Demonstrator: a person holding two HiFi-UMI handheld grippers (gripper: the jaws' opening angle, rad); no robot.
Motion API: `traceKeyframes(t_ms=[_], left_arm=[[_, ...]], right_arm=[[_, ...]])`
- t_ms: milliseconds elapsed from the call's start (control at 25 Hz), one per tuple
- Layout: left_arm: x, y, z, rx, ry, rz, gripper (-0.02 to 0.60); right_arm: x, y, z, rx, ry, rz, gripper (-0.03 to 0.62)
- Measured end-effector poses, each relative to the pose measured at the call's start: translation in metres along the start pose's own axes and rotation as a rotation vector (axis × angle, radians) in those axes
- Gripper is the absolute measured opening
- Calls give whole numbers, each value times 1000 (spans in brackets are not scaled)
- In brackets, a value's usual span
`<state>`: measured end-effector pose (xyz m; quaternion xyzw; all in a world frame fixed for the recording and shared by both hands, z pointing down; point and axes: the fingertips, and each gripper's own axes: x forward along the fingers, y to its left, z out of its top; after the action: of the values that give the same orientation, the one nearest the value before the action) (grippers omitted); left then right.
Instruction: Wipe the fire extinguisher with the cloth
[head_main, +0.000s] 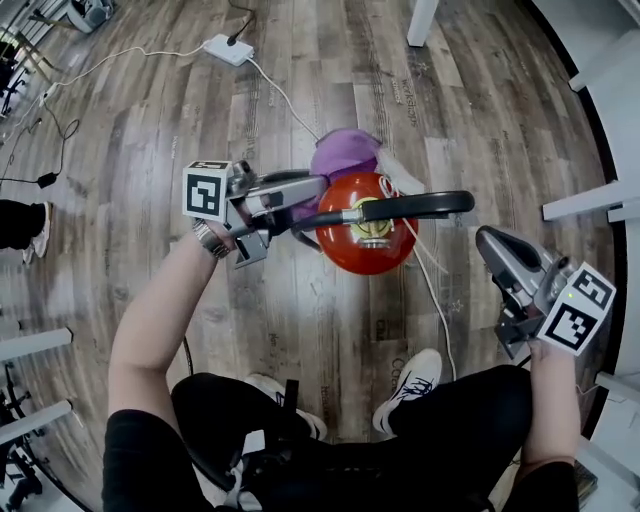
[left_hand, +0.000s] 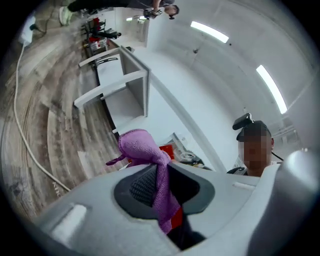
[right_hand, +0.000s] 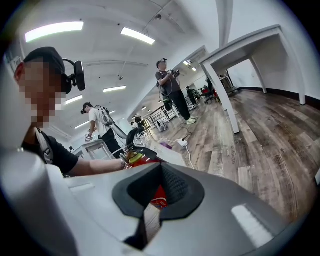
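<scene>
The left gripper (left_hand: 162, 192) is clamped on the cloth (left_hand: 142, 147). A narrow fold of the purple fabric runs down between the two pads and the rest bunches up beyond the tips. In the head view that bunch sits just above centre of the frame, against the upper left shoulder of the fire extinguisher (head_main: 365, 245) (whether it presses on the shell or only hangs beside it, I cannot tell). The right gripper (head_main: 490, 245) is at the lower right, well apart from the cylinder, with its jaws together and nothing between them.

The cloth looks soft, light and limp. It should fold around a curve easily but could slip out of so small a pinch. The extinguisher is probably heavy and rigid, with a smooth, glossy red skin that gives the jaws little purchase. The black handle (head_main: 400, 208) at its neck seems the sensible place to steady it.

It stands upright on the wooden floor (head_main: 300, 60) at the centre of the frame. Its long axis is vertical, so the head view sees it end-on, top first. The handle reaches toward the right of the frame.
</scene>
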<state>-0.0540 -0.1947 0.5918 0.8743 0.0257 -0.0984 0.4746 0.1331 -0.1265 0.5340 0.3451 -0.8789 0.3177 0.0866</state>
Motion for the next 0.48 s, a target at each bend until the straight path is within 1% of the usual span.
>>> traceKeyframes(t_ms=[120, 160, 240, 320, 360, 400, 480], left_arm=[[0, -46, 28, 108, -11, -32, 59], [-1, -62, 39, 158, -18, -33, 59], [0, -98, 54, 304, -15, -18, 58], [5, -134, 55, 470, 20, 4, 58], [9, -148, 51, 538, 39, 14, 59], [12, -160, 46, 588, 53, 22, 60], [16, -177, 35, 641, 61, 30, 60]], right_arm=[[2, 4, 3, 14, -19, -3, 3], [3, 5, 6, 14, -29, -5, 3], [4, 5, 11, 9, -42, -6, 3], [4, 4, 11, 5, -43, -6, 3], [4, 3, 11, 4, -45, -9, 3], [2, 2, 13, 4, -53, -13, 3], [-3, 2, 23, 4, -94, -13, 3]])
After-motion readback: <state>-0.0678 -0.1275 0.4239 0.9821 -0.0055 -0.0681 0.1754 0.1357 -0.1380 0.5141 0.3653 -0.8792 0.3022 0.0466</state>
